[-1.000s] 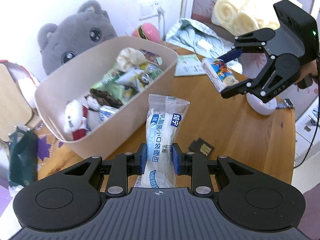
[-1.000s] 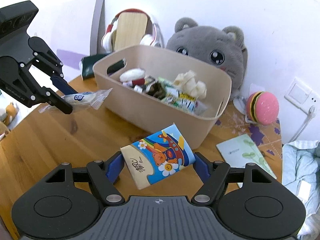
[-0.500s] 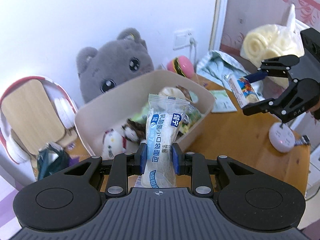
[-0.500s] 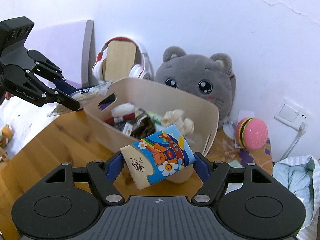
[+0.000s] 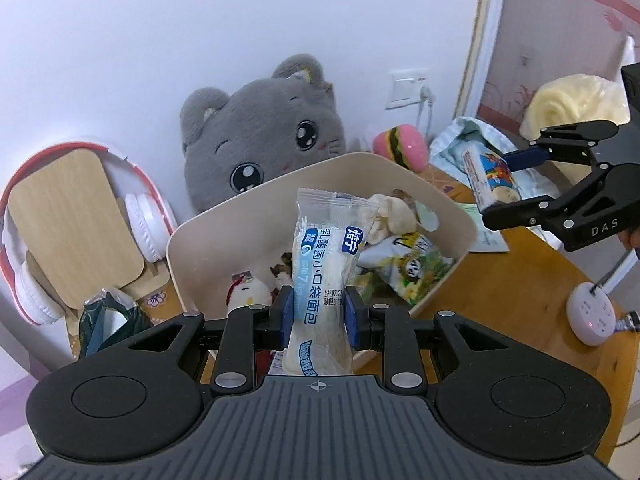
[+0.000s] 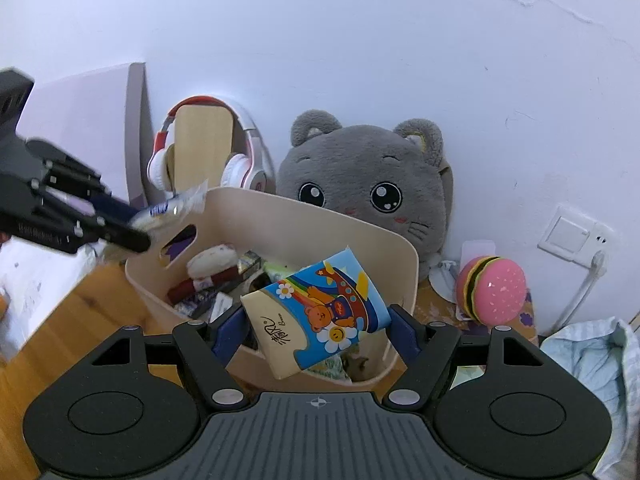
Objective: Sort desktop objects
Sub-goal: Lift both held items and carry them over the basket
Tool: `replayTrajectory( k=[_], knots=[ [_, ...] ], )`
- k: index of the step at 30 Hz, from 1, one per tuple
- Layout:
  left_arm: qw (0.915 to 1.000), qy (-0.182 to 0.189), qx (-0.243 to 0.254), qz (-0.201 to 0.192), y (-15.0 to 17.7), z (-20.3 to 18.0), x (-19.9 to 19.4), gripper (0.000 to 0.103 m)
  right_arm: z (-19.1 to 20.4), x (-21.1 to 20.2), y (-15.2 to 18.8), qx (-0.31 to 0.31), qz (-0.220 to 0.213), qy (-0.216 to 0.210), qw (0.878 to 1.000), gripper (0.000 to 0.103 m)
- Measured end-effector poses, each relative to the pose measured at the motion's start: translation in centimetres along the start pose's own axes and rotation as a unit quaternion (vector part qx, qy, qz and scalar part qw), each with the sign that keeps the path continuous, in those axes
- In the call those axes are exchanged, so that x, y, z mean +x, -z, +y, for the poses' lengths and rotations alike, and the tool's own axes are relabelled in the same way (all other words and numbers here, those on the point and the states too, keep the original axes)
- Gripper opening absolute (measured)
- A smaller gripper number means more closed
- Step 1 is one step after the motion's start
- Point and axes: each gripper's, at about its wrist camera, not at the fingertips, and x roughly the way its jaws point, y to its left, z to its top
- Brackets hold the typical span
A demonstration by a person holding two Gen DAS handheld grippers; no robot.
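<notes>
Left wrist view: you raised bread packet from table level; left gripper fingers clamp it over bin. Right gripper fingers grip tissue pack, now above bin too. Both ready for release.

White wall with hairline crack, wall socket at right, wooden table below, evenly lit
</notes>
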Motion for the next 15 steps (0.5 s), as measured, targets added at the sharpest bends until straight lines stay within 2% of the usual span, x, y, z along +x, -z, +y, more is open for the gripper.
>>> replayTrajectory(
  k=[6,15],
  knots=[
    [0.9996,-0.001,-0.023,0.017,-0.4,0.7,2.8,0.026,-0.7,3.2,-1.1,0.007,0.016,0.001,1.0,0.073],
    [0.9951,-0.045,-0.081,0.034,-0.8,1.8,6.2,0.027,-1.0,8.2,-1.7,0.008,0.05,0.0,0.999,0.073]
  ],
)
